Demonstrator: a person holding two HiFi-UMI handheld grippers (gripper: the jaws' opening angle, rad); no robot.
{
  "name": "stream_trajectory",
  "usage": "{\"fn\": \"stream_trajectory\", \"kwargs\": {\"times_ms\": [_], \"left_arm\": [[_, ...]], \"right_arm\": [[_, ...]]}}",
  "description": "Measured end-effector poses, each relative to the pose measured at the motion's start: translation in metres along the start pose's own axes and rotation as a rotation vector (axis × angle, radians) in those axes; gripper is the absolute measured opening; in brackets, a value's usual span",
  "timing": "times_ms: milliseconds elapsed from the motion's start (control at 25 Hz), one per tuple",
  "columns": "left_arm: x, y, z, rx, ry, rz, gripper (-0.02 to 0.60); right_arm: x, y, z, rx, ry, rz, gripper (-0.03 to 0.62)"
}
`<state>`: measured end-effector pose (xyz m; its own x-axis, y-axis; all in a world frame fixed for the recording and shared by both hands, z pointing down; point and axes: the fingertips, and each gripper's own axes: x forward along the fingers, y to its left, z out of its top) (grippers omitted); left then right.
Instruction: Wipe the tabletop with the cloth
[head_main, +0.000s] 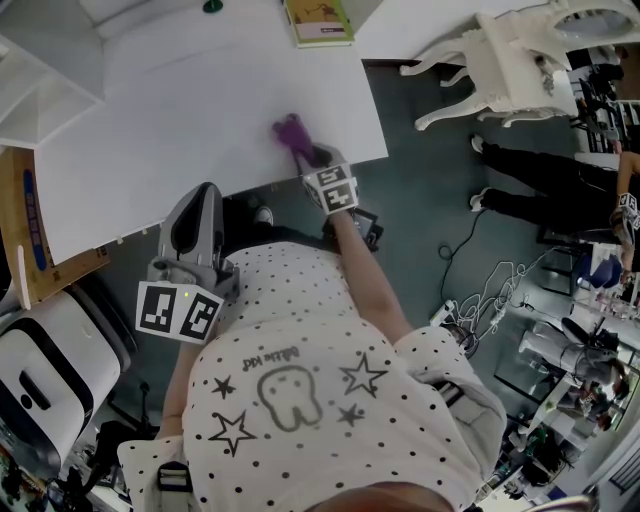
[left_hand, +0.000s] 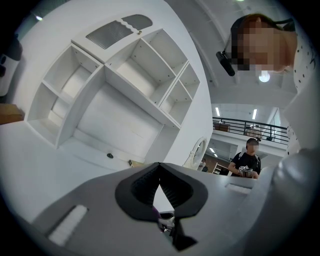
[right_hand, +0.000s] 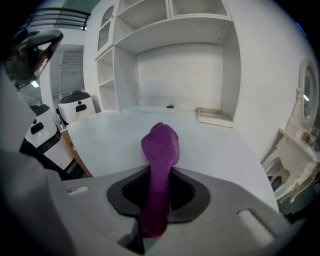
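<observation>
A purple cloth (head_main: 291, 131) lies bunched on the white tabletop (head_main: 170, 120), near its front right corner. My right gripper (head_main: 312, 157) is shut on the cloth's near end. In the right gripper view the cloth (right_hand: 160, 142) sticks up and forward from between the jaws of the right gripper (right_hand: 159, 175), over the table (right_hand: 215, 150). My left gripper (head_main: 205, 192) hangs at the table's front edge beside the person's body. Its jaws meet at the tips with nothing held, as the left gripper view shows for the left gripper (left_hand: 160, 167).
A book (head_main: 318, 20) and a small dark knob (head_main: 212, 6) lie at the table's far edge. White shelving (right_hand: 170, 30) rises behind the table. A white chair (head_main: 510, 60) lies tipped at the right, and a person (head_main: 540, 185) stands there. A white machine (head_main: 45, 370) sits at the left.
</observation>
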<state>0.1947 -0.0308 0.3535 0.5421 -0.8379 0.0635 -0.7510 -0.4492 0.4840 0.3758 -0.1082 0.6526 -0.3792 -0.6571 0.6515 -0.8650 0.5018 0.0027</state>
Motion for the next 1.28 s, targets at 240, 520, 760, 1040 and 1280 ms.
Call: {"fn": "stream_trajectory", "kwargs": {"times_ms": [240, 520, 760, 1040, 1280], "left_arm": [[0.003, -0.002, 0.001, -0.005, -0.004, -0.003, -0.005], [0.008, -0.003, 0.003, -0.004, 0.000, -0.013, -0.005], [0.012, -0.004, 0.004, -0.006, 0.003, -0.013, -0.005], [0.016, -0.005, 0.003, -0.011, 0.008, -0.011, -0.005], [0.017, -0.005, 0.002, -0.013, 0.009, -0.012, -0.005]], "right_arm": [[-0.005, -0.004, 0.003, 0.002, 0.001, -0.006, 0.074], [-0.006, -0.010, 0.000, 0.002, 0.007, -0.013, 0.074], [-0.010, -0.014, 0.003, 0.008, 0.008, -0.011, 0.074], [-0.009, -0.024, 0.000, 0.018, -0.004, -0.028, 0.074], [-0.008, -0.030, -0.005, 0.020, -0.005, -0.033, 0.074]]}}
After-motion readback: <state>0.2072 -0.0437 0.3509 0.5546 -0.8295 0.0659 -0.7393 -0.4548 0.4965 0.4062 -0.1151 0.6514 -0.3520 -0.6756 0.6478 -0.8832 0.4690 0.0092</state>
